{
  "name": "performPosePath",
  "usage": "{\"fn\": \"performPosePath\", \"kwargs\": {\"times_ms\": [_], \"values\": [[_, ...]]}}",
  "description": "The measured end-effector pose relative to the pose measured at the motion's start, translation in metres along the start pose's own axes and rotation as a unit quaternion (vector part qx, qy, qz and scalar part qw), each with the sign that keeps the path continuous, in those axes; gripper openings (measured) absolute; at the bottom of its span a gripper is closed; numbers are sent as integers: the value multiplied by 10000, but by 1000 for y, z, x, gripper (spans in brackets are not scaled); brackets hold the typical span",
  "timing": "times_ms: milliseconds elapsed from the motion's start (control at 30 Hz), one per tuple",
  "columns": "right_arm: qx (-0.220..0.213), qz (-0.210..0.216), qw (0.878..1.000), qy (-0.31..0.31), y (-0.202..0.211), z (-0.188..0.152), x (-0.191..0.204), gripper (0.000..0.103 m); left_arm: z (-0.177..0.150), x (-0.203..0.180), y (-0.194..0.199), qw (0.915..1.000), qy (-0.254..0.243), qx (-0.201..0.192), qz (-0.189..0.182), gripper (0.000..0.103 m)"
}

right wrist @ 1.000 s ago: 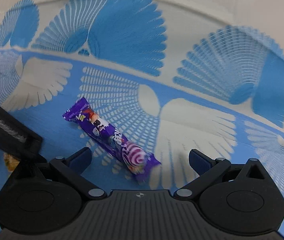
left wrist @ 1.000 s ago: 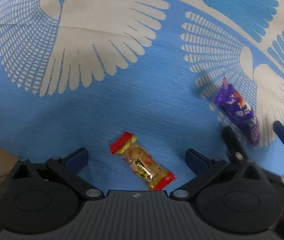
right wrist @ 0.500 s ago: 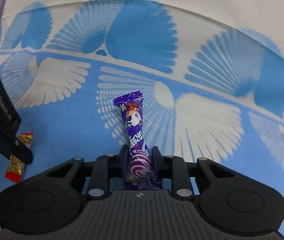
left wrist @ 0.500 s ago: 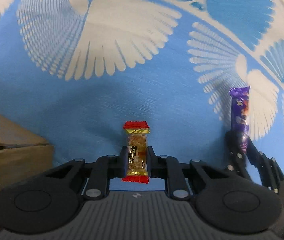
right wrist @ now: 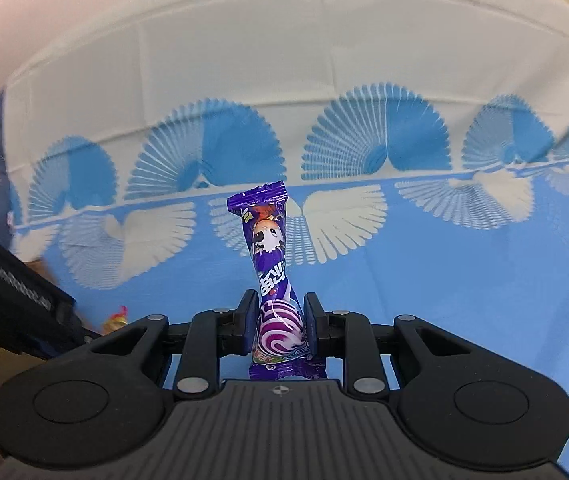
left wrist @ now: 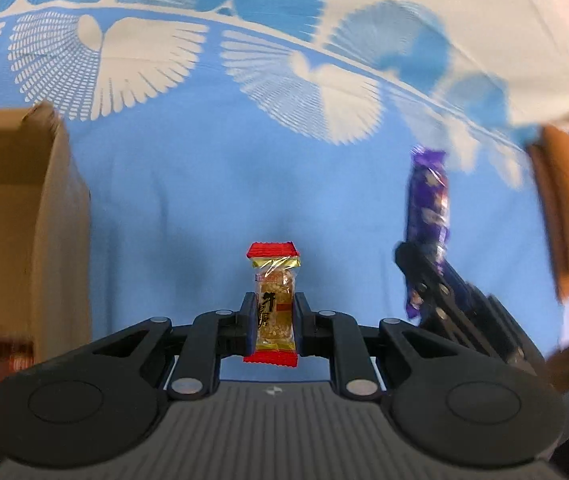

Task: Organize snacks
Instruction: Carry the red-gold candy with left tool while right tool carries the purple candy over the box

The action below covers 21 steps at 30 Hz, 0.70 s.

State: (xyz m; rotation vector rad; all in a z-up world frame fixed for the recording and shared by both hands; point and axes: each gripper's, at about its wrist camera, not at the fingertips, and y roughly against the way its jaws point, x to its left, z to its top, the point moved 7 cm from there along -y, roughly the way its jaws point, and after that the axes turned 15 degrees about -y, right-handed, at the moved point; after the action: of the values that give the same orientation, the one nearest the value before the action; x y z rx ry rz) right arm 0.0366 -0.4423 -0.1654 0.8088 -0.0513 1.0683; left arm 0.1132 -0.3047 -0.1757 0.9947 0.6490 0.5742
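Note:
My left gripper (left wrist: 274, 322) is shut on a snack bar in a clear wrapper with red ends (left wrist: 274, 300) and holds it above the blue tablecloth. My right gripper (right wrist: 280, 330) is shut on a purple candy packet (right wrist: 270, 264) that sticks up between the jaws. The purple packet (left wrist: 426, 208) and the right gripper (left wrist: 436, 292) also show at the right of the left wrist view. The left gripper's body (right wrist: 12, 296) shows at the left of the right wrist view.
An open cardboard box (left wrist: 44, 208) stands at the left, with packets (left wrist: 8, 356) low beside it. An orange-brown object (left wrist: 568, 208) is at the right edge. The blue and white patterned cloth (right wrist: 444, 280) covers the table and hangs up at the back.
Both grippers went from open over snacks lying on the cloth to shut on them. Both have since lifted their snacks off the cloth, and the box has come closer at the left.

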Motion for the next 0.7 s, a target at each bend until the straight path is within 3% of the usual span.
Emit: {"fn": "performPosePath", "kwargs": {"times_ms": [267, 467, 700], "values": [[79, 191, 9998, 5, 114, -41, 48, 26, -83, -11, 75, 9984, -517, -206, -65, 19], [371, 440, 9983, 91, 166, -77, 93, 26, -141, 12, 124, 9976, -577, -268, 267, 19], [700, 951, 9922, 407, 209, -118, 157, 26, -192, 63, 186, 9926, -419, -577, 979, 19]]}}
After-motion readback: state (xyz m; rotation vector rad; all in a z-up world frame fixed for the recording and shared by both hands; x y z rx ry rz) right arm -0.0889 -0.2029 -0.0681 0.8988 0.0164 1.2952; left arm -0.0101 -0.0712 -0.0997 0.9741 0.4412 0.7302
